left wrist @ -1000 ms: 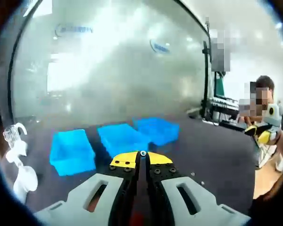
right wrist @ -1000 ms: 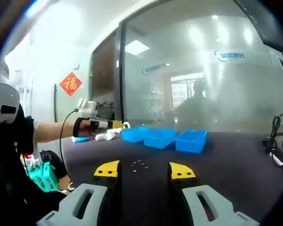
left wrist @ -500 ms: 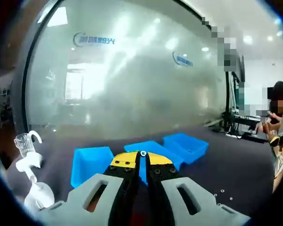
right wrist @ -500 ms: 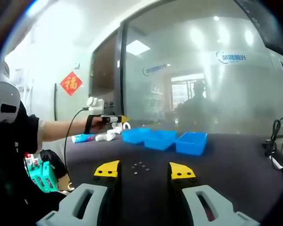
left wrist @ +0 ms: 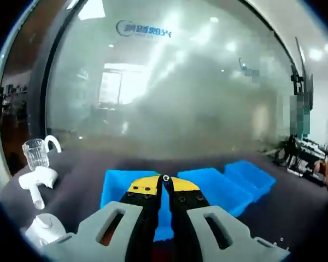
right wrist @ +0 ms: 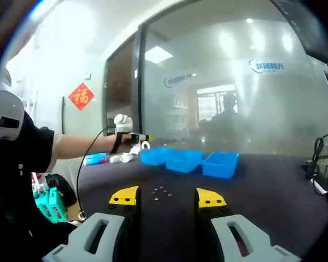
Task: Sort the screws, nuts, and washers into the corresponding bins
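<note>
My left gripper (left wrist: 165, 178) is clamped on a small fastener (left wrist: 165, 177) above the bins (left wrist: 208, 185); my right gripper (right wrist: 167, 197) hangs open, empty. Loose parts (right wrist: 161, 191) remain on the worktop (right wrist: 262, 185); sorting looks unfinished.

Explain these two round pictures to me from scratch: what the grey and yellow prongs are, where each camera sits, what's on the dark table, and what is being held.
No robot here: a person holds a two-jaw hand tool, a gripper, in each hand, and a fisheye camera rides on each one.

The left gripper view looks along the left gripper. Its yellow-tipped jaws are shut on a small metal part, too small to tell whether it is a screw, nut or washer. Beyond lie three blue bins, with a glass cup off to one side.

The right gripper view looks along the right gripper; its jaws stand apart and hold nothing. Ahead of it, loose small parts lie on the dark table, the bins beyond. The person's arm reaches in holding the left gripper near the bins.
</note>
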`<action>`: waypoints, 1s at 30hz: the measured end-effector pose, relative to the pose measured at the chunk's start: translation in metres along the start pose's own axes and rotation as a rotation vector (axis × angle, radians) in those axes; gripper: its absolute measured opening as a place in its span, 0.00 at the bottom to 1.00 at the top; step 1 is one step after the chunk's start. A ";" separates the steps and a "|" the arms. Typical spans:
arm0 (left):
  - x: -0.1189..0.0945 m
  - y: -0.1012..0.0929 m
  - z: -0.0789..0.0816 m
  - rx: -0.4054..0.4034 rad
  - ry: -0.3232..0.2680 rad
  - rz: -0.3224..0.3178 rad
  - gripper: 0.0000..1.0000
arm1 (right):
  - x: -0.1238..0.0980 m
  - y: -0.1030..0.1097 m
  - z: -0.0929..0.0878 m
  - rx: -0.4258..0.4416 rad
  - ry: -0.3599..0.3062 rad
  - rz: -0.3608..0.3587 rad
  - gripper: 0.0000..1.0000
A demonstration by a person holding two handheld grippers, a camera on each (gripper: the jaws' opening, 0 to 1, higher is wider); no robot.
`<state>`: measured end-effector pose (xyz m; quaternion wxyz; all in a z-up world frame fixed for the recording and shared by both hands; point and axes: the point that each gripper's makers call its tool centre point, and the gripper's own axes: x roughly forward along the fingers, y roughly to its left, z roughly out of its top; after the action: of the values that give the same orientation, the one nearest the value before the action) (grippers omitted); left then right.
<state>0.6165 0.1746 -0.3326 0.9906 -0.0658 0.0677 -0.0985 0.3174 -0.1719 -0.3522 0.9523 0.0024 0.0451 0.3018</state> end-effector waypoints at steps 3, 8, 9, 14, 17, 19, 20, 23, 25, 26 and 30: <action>0.007 0.005 -0.002 0.022 0.009 0.020 0.06 | -0.001 -0.001 0.000 0.003 0.000 -0.004 0.34; 0.012 0.011 -0.006 0.019 0.029 0.041 0.06 | -0.002 0.000 0.000 0.003 0.000 -0.003 0.34; 0.012 0.011 -0.007 0.027 0.030 0.042 0.06 | -0.002 0.000 0.000 0.002 0.000 -0.002 0.34; 0.010 0.006 -0.010 0.080 0.044 0.025 0.25 | -0.001 0.002 0.001 0.000 -0.002 0.000 0.34; 0.006 0.003 -0.012 0.094 0.056 0.014 0.38 | -0.002 0.003 0.001 0.000 -0.003 0.004 0.34; 0.002 -0.001 -0.012 0.117 0.052 0.002 0.38 | -0.002 0.004 0.001 0.001 -0.002 0.007 0.34; 0.000 -0.004 -0.012 0.120 0.053 -0.008 0.40 | -0.001 0.004 0.000 0.000 -0.002 0.007 0.34; -0.010 -0.015 -0.013 0.113 0.051 -0.052 0.42 | -0.001 0.005 0.000 0.003 -0.004 0.008 0.34; -0.019 -0.026 -0.015 0.110 0.048 -0.085 0.43 | 0.000 0.005 0.001 0.004 -0.006 0.009 0.34; -0.024 -0.032 -0.017 0.109 0.052 -0.105 0.45 | 0.000 0.005 0.001 0.004 -0.007 0.010 0.34; -0.048 -0.059 -0.028 0.142 0.065 -0.206 0.46 | 0.001 0.006 0.001 0.004 -0.009 0.012 0.34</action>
<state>0.5547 0.1237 -0.3453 0.9747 0.0013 0.0856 -0.2064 0.3153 -0.1667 -0.3512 0.9506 0.0059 0.0415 0.3074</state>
